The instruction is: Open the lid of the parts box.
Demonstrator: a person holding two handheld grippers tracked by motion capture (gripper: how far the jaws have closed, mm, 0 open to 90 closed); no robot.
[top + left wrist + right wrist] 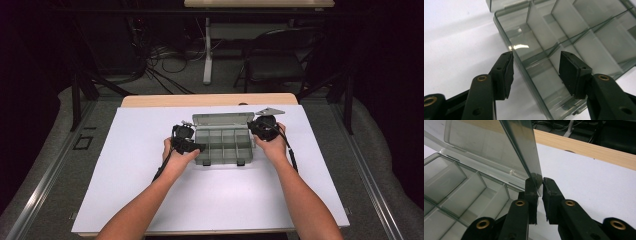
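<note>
Clear grey plastic compartment box [223, 145] mid white mat [150, 200], empty. Right gripper [539, 183] pinches edge of raised lid [521, 147]. Left gripper [535, 62] spread, straddling box's end wall. Lid half-raised; full opening or closing left.

A table [210, 100] with a light wood top stands in the middle of the scene, its wood showing as a strip along the far edge. A white sheet [150, 190] covers nearly all of the top, reaching from that strip to the near edge and out to both sides. On the white sheet, a little far of centre, lies a clear grey compartment box [223, 147], its base flat on the sheet and divided by thin walls into several cells. The box's lid [223, 119] stands open along the far side of the base. The sheet around the box is bare and smooth.
</note>
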